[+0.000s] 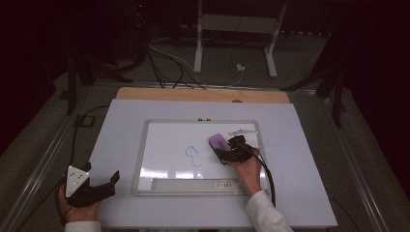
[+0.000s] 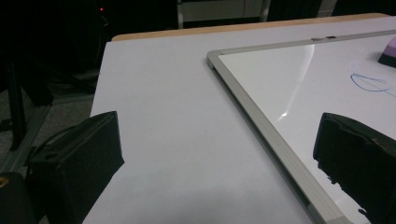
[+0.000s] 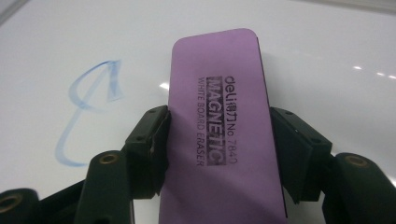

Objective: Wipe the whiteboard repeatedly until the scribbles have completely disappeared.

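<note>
Left gripper (image 1: pixel 104 186) is sitting at the lower left of the high view, off the whiteboard (image 1: pixel 159 188), jaws spread wide with nothing between them; in the left gripper view they are framing bare white table (image 2: pixel 177 140) and the whiteboard's grey frame corner. Right gripper (image 1: pixel 227 152) is working centre-right of the high view, over the board, jaws clamping the long sides of a purple magnetic whiteboard eraser (image 3: pixel 224 130). In the right gripper view the eraser is running up the middle of the frame, lying flat on the board. The blue marker scribble (image 1: pixel 192 155) is sitting just left of the eraser, apart from it. Floor cables (image 1: pixel 164 60) are trailing along the top of the high view.
</note>
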A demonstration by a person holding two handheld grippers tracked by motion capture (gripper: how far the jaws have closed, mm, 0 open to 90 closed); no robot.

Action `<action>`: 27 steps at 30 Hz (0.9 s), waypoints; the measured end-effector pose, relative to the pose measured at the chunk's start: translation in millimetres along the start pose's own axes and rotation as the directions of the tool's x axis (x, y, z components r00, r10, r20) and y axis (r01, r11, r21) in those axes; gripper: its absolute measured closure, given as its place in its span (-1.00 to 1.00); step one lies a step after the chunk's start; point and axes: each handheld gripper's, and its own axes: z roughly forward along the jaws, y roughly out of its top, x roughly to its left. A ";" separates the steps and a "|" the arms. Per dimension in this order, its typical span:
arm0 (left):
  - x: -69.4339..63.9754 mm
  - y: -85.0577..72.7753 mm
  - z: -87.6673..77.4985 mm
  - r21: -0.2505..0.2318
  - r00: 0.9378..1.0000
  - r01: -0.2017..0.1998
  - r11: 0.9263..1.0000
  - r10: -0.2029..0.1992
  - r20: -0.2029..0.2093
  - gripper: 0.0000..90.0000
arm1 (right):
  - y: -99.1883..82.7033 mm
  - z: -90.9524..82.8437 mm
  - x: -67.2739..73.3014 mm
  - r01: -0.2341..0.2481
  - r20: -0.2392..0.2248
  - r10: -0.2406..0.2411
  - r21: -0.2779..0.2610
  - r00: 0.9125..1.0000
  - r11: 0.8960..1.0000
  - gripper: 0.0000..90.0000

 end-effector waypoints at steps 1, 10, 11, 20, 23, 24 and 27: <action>0.1 0.0 0.0 0.001 1.000 -0.001 1.000 0.001 0.000 -0.95 | -0.4 0.6 3.8 0.014 -0.010 -0.014 0.002 1.000 1.000 -0.09; 0.4 -0.3 0.0 0.002 1.000 0.000 1.000 0.000 0.000 -0.95 | 2.7 -2.6 -1.5 0.005 0.082 -0.006 0.005 0.997 1.000 -0.09; 0.0 -0.2 0.2 0.002 1.000 -0.001 1.000 0.001 0.000 -0.95 | 3.0 -2.6 -1.4 0.000 0.085 -0.001 0.007 0.996 1.000 -0.09; -0.3 -0.1 0.5 0.003 1.000 -0.003 1.000 0.003 0.002 -0.95 | 0.7 1.7 15.1 0.060 -0.038 -0.059 0.027 0.998 0.998 -0.09; -0.4 -0.2 0.9 0.005 1.000 -0.005 1.000 0.005 0.003 -0.95 | -0.5 2.5 22.2 0.100 -0.081 -0.097 0.034 0.992 0.994 -0.09; -0.5 -0.2 0.9 0.005 1.000 -0.005 1.000 0.005 0.003 -0.95 | -0.9 2.6 24.9 0.118 -0.089 -0.114 0.036 0.989 0.992 -0.09; -0.4 0.0 0.4 0.001 1.000 -0.004 1.000 0.004 0.003 -0.95 | -0.1 2.5 27.7 0.134 -0.076 -0.131 0.037 0.988 0.990 -0.09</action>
